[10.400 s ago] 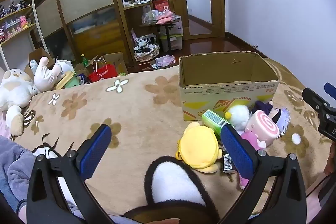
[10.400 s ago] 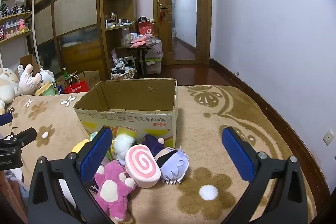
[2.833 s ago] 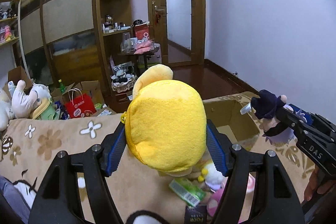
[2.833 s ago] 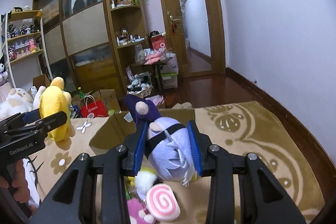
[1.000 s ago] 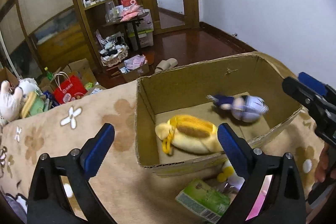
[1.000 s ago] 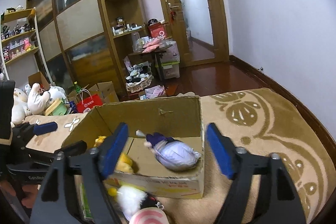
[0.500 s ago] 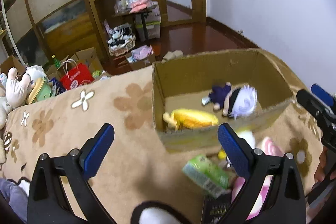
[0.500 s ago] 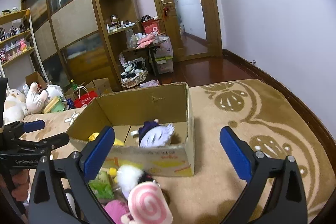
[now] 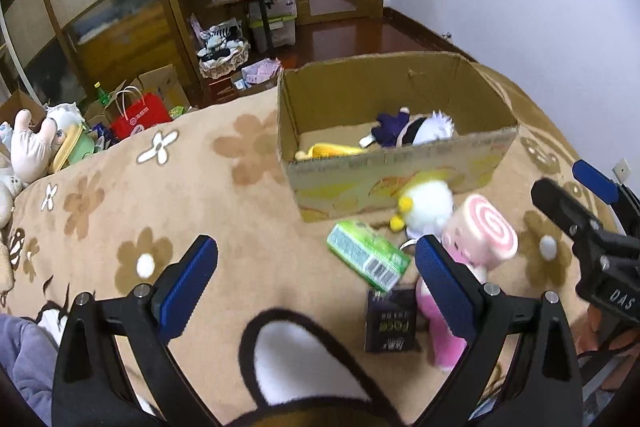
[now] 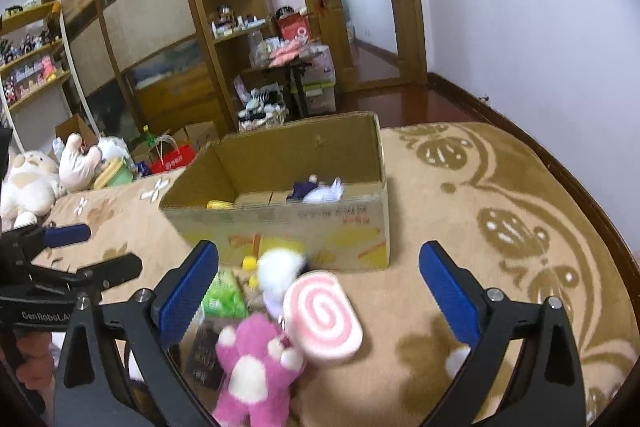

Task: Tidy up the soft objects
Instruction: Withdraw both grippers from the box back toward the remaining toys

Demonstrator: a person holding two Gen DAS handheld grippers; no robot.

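Observation:
A cardboard box [image 9: 400, 179] [image 10: 280, 227] stands on the flowered blanket. Inside lie a yellow plush [image 9: 332, 149] [image 10: 219, 204] and a purple-and-white doll [image 9: 412, 129] [image 10: 320, 191]. In front of the box lie a white plush [image 9: 426, 205] [image 10: 280, 267], a pink swirl-roll plush [image 9: 484, 231] [image 10: 324, 319], a pink bear [image 10: 256, 367] [image 9: 436, 323] and a green packet [image 9: 366, 255] [image 10: 224, 297]. My left gripper [image 9: 316, 275] is open and empty, above the blanket short of the pile. My right gripper [image 10: 320, 281] is open and empty, over the swirl roll and bear.
A dark small box [image 9: 390, 319] lies by the green packet. A black-and-white plush ear [image 9: 304, 359] is close under the left gripper. Large plush toys [image 10: 28, 183] sit at the blanket's left edge. Shelves, bags and cartons fill the floor beyond.
Both grippers have drawn back from the box and lowered toward the pile in front of it. The yellow plush and the doll stay in the box.

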